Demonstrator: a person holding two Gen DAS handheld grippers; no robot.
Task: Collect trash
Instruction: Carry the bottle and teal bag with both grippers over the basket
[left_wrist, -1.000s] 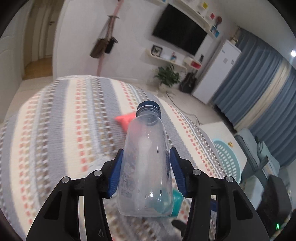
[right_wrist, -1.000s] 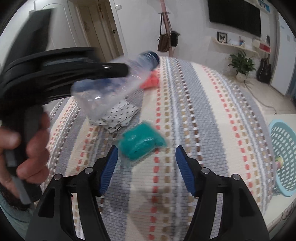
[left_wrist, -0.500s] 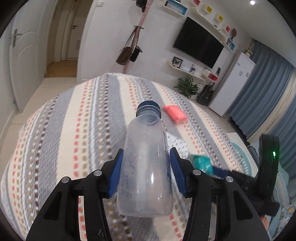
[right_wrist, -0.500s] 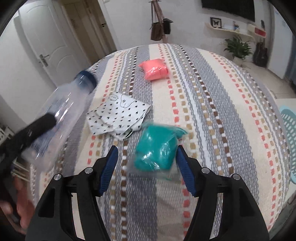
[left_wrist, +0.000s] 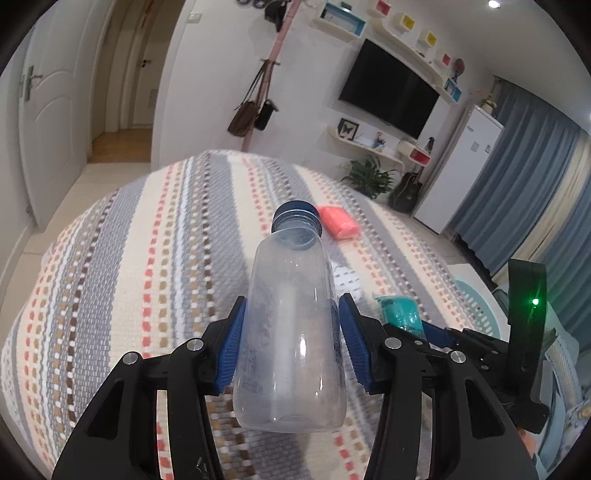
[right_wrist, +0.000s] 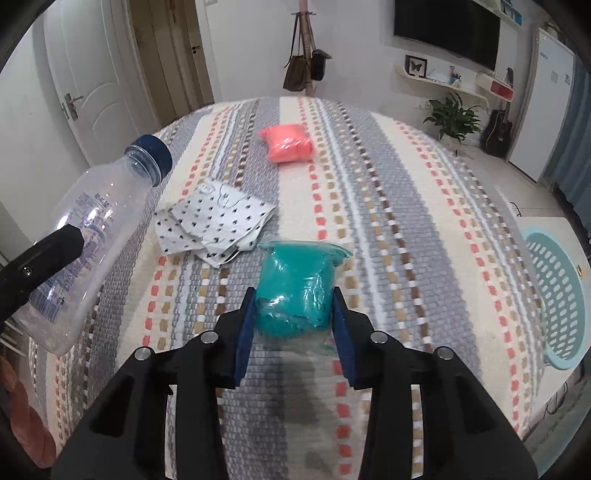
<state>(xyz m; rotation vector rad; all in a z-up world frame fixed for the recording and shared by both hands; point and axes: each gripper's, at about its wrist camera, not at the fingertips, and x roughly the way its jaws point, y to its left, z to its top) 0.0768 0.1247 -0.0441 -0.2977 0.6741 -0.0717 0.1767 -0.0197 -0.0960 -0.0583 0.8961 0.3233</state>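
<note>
**Fingers: Both Grippers Loaded, Bottle and Teal Packet**

The blue fingers (left_wrist: 231, 343) of the left gripper (left_wrist: 291, 339) are clamped on the sides of a clear plastic bottle (left_wrist: 291, 332). The bottle is empty, carries a dark blue cap (left_wrist: 296, 218), and is held off the striped bedspread (left_wrist: 129, 266) with the cap pointing away from the camera.

The right gripper (right_wrist: 293, 317) has its blue pads against both sides of a teal packet (right_wrist: 297, 291) in clear wrap. The view does not show whether the packet rests on the bedspread or is lifted.

Remaining items on the bedspread:
- A pink packet (right_wrist: 289, 143), farther out, well apart from both grippers
- A white dotted wrapper (right_wrist: 214, 227), flat, between the bottle and the teal packet

A pale blue perforated basket (right_wrist: 554, 295) stands beside the bed, at the right edge of the right wrist view
</note>
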